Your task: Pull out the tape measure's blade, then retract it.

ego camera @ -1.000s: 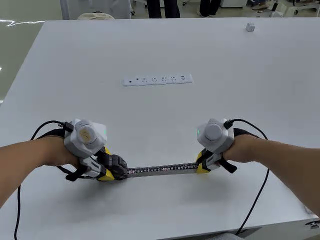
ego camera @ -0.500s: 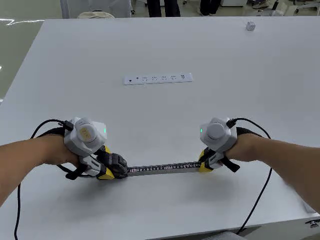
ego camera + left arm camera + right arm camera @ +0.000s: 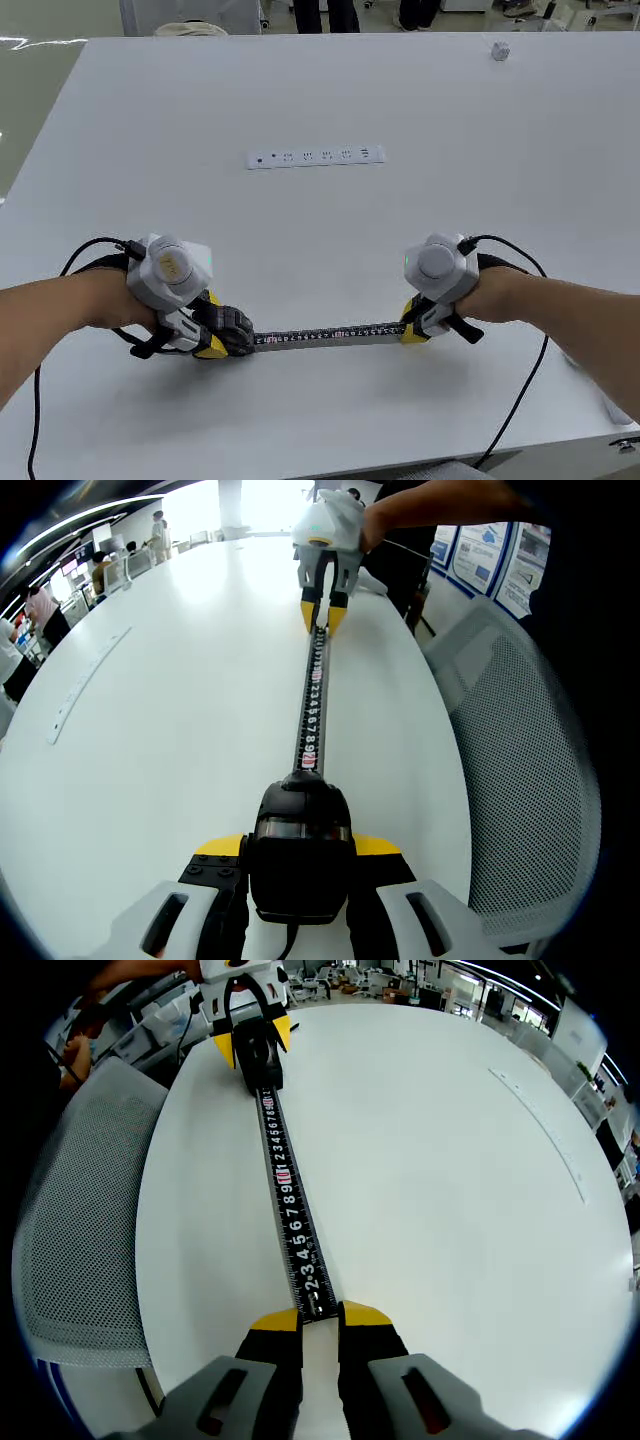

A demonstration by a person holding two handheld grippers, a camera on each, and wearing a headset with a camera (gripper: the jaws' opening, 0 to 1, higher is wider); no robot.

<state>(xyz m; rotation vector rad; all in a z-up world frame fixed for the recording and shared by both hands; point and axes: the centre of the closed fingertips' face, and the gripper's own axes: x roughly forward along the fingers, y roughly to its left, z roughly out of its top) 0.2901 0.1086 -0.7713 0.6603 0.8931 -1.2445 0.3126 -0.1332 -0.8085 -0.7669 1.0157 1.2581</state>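
Note:
A black tape measure case (image 3: 232,331) (image 3: 301,845) rests on the white table (image 3: 320,110) near its front edge, and my left gripper (image 3: 212,343) (image 3: 299,847) is shut on it. The numbered blade (image 3: 325,335) (image 3: 312,705) (image 3: 291,1218) is drawn out to the right, flat along the table. My right gripper (image 3: 408,331) (image 3: 320,1317) is shut on the blade's end hook. In the right gripper view the case (image 3: 260,1053) and left gripper (image 3: 252,1048) show at the far end; in the left gripper view the right gripper (image 3: 322,615) shows at the blade's far end.
A white power strip (image 3: 316,157) lies mid-table, well beyond the grippers. A small grey object (image 3: 500,50) sits at the far right. Black cables (image 3: 520,380) trail from both grippers. A mesh chair (image 3: 520,780) (image 3: 80,1220) stands at the table's near edge. People stand past the far edge.
My right gripper has moved a little to the right, drawing the blade slightly longer. The left gripper and case have stayed in place.

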